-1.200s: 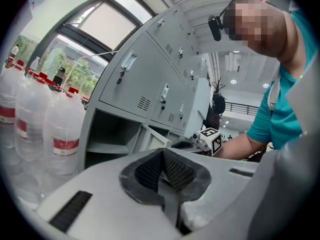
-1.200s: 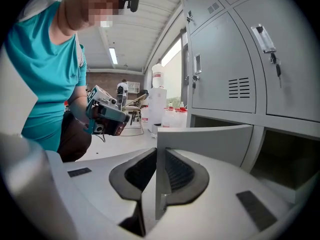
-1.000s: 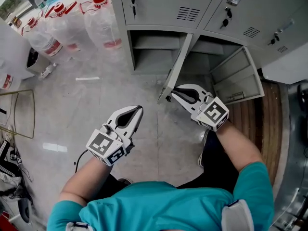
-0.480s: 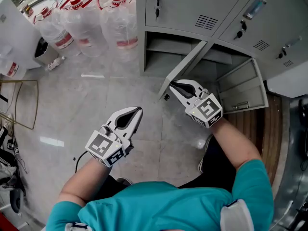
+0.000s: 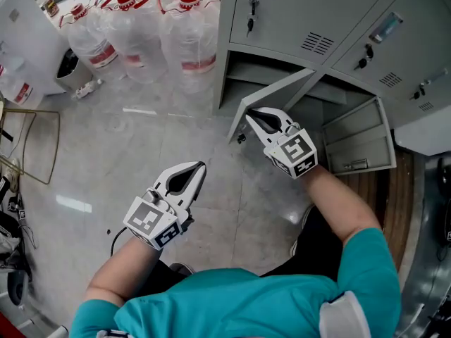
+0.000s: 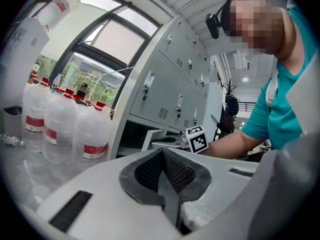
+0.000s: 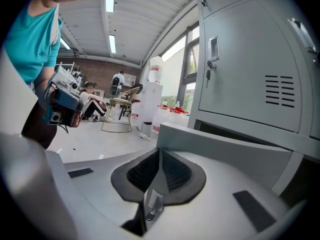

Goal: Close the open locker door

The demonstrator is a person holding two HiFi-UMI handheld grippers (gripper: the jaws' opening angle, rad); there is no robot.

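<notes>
at the bottom row of the lockers (image 5: 296,13), the door (image 5: 271,94) stands swung out toward the person, its free edge low and out front. the right gripper (image 5: 250,116) is on that free edge. its fingers (image 7: 142,173) are closing, w/ the thin sheet edge between the pads and looking nipped already. the left gripper (image 5: 201,165) hangs well out from the lockers, fingers clenched on nothing.

how to do it well, imo: don't squeeze harder, thin sheet metal needs only a light pinch. swing w/ the hinge arc rather than shoving straight in, keeping the wrist turning so the edge doesn't twist out of the pads. let go or slide off just before the frame, else the fingers get caught between door and frame, then push flat to seat it. a key hangs by the edge in the right gripper view, so keep it from snagging.

a second door (image 5: 356,136), further along the same row, also stands open and may need doing after.

the floor (image 5: 141,153) in front of the lockers is pale polished stone, glossy and slick-looking. water jugs (image 5: 187,34) w/ red caps stand just beside the lockers' end. big windows sit beyond them, and far from the lockers there's a chair and ppl in an open hall.
</notes>
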